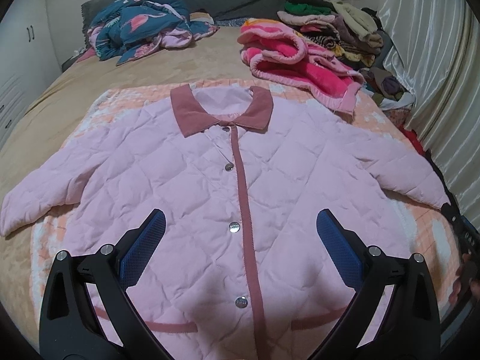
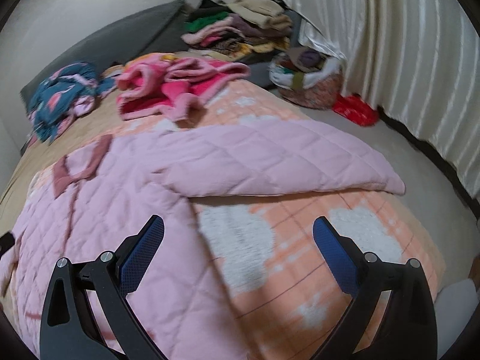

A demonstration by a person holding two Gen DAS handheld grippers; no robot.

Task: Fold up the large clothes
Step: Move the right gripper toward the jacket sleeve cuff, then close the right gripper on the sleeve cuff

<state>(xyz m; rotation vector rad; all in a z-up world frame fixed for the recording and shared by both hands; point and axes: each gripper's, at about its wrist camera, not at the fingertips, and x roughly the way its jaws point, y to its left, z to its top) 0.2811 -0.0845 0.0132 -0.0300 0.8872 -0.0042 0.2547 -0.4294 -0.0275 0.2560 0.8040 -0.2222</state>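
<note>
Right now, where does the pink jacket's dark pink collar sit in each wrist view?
Left wrist: the collar sits upper centre, at the top of the quilted pink jacket.
Right wrist: the collar sits at the left, blurred, tilted.
Shared landmark: the bright pink fleece blanket, lying beyond the jacket in both.

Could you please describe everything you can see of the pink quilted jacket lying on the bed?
The pink quilted jacket lies flat, front up, on a peach-and-white blanket covering the bed. It looks padded, stitched in diamonds, with a darker rose collar, a matching front placket closed with silver snaps, and rose trim bands near the hem. Both sleeves are spread outward; the right wrist view shows one sleeve resting on the blanket. Neither hand-held gripper touches it.
</note>
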